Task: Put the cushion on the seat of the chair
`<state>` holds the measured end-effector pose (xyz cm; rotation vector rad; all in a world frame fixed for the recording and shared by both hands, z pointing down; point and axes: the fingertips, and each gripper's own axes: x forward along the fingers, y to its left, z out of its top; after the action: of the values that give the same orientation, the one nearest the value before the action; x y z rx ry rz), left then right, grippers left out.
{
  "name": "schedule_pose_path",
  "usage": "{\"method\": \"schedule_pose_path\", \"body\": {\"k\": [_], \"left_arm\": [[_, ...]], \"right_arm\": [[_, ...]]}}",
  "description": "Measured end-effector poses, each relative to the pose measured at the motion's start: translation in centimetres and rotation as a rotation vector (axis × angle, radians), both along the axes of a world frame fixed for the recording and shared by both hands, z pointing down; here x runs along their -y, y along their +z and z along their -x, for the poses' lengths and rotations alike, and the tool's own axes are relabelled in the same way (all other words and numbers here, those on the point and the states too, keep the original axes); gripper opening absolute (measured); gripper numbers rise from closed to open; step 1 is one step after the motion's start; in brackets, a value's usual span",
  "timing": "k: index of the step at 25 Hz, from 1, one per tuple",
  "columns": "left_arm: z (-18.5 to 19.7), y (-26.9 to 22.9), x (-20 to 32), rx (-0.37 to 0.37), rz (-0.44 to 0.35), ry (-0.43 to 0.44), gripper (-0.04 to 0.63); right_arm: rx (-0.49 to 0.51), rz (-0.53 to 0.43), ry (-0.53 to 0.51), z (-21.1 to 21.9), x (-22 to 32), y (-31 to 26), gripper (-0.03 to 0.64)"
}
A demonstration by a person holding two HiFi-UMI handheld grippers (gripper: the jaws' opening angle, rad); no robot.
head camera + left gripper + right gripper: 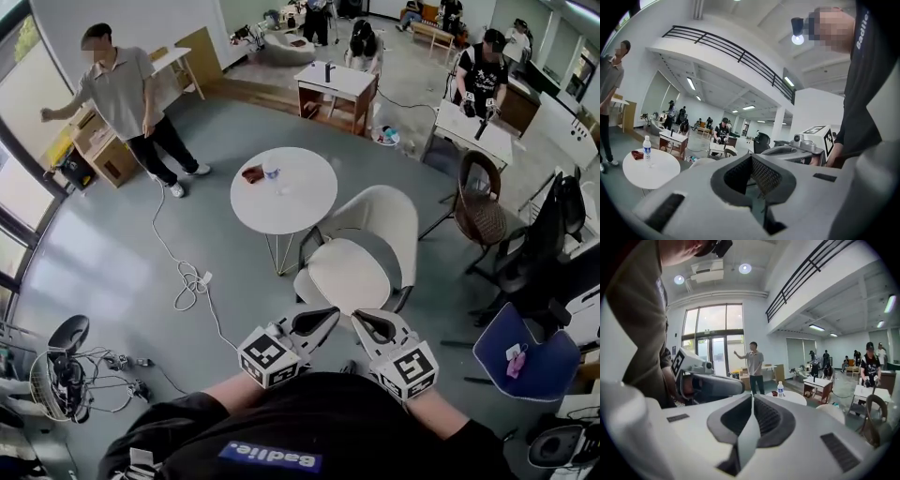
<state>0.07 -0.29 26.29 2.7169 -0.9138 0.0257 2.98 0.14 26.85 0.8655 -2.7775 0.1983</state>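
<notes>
A cream cushion (349,274) lies flat on the seat of the white chair (382,214), just beyond both grippers in the head view. My left gripper (330,316) and right gripper (360,321) are held side by side close to my body, tips pointing toward the chair's front edge, apart from the cushion. In the left gripper view, the left gripper (751,158) has its pads meeting at the tip with nothing between them. The right gripper (752,398) is likewise shut and empty in its own view, and the chair's back (832,411) shows low at the right.
A round white table (300,211) behind the chair carries a water bottle (272,173) and a dark red object (252,173). A white cable (187,281) trails over the floor at left. A brown chair (480,202), black office chair (544,244) and blue chair (525,356) stand right. A person (127,94) stands far left.
</notes>
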Motion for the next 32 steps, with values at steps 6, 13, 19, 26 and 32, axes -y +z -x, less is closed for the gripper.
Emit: {"method": "schedule_pose_path", "body": {"k": [6, 13, 19, 26, 32], "left_arm": [[0.1, 1.2, -0.6, 0.01, 0.001, 0.009, 0.015], [0.5, 1.2, -1.3, 0.024, -0.012, 0.008, 0.015], [0.8, 0.9, -1.5, 0.036, -0.031, 0.011, 0.015], [0.7, 1.0, -1.3, 0.046, -0.04, 0.018, 0.015], [0.8, 1.0, -1.4, 0.051, -0.045, 0.018, 0.015]], "right_arm": [[0.093, 0.022, 0.045, -0.2, -1.4, 0.8, 0.034], [0.117, 0.014, 0.038, 0.2, -1.8, 0.3, 0.031], [0.122, 0.013, 0.023, 0.9, -1.9, 0.4, 0.028], [0.121, 0.021, 0.015, 1.1, -1.7, 0.6, 0.028], [0.12, 0.021, 0.009, 1.4, -1.7, 0.8, 0.028]]}}
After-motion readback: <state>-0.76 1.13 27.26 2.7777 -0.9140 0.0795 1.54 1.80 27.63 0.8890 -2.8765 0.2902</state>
